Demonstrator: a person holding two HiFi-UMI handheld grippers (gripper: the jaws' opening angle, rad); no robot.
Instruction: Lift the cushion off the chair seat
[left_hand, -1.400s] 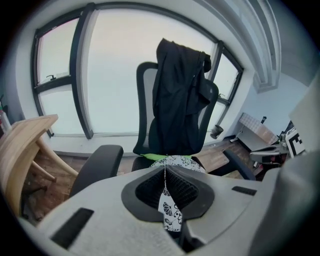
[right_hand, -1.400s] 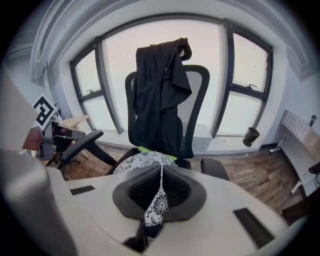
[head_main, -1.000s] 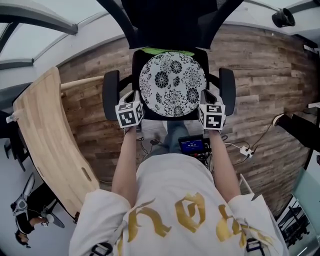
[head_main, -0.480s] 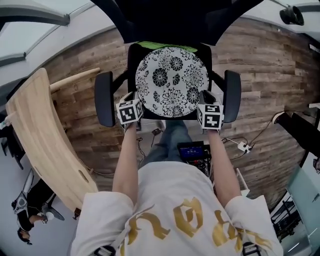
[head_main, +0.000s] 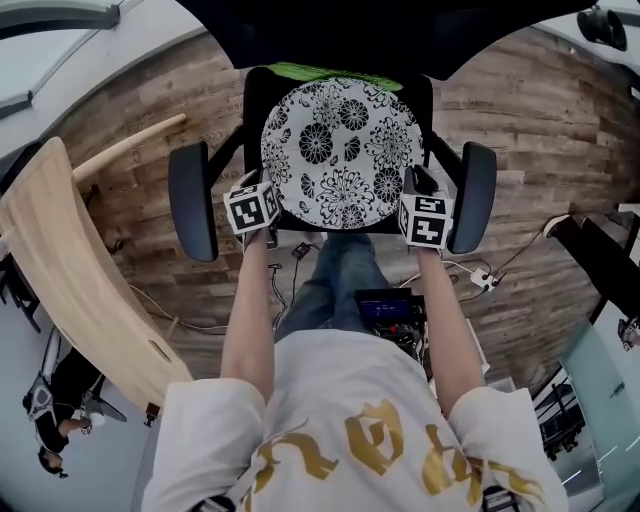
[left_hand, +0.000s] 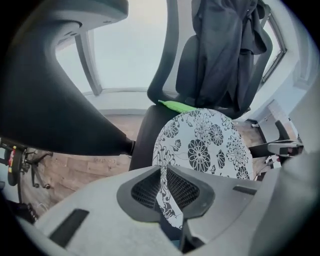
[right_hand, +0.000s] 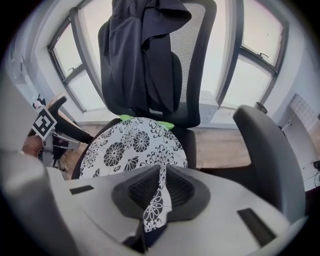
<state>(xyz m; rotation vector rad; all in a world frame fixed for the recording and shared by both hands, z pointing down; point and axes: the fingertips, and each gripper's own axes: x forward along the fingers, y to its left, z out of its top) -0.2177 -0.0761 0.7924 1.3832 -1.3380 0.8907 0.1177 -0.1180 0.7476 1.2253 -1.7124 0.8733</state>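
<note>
A round white cushion (head_main: 340, 155) with black flowers lies over the seat of a black office chair (head_main: 255, 95), and a green pad (head_main: 335, 73) peeks out at its far edge. My left gripper (head_main: 266, 192) is shut on the cushion's near-left rim (left_hand: 200, 150), with the fabric pinched between the pads (left_hand: 145, 187). My right gripper (head_main: 415, 195) is shut on the near-right rim, the printed cloth (right_hand: 130, 145) squeezed between its pads (right_hand: 182, 192). Whether the cushion rests on the seat is hidden.
Black armrests stand on both sides, left armrest (head_main: 192, 200) and right armrest (head_main: 473, 195), just outside the grippers. A dark jacket (right_hand: 145, 55) hangs on the backrest. A curved wooden board (head_main: 70, 270) leans at the left. Cables and a power strip (head_main: 480, 280) lie on the wood floor.
Both grippers have sunk toward the chair with the cushion still pinched. The chair and cushion fill more of the head view. Both grips have stayed shut.
</note>
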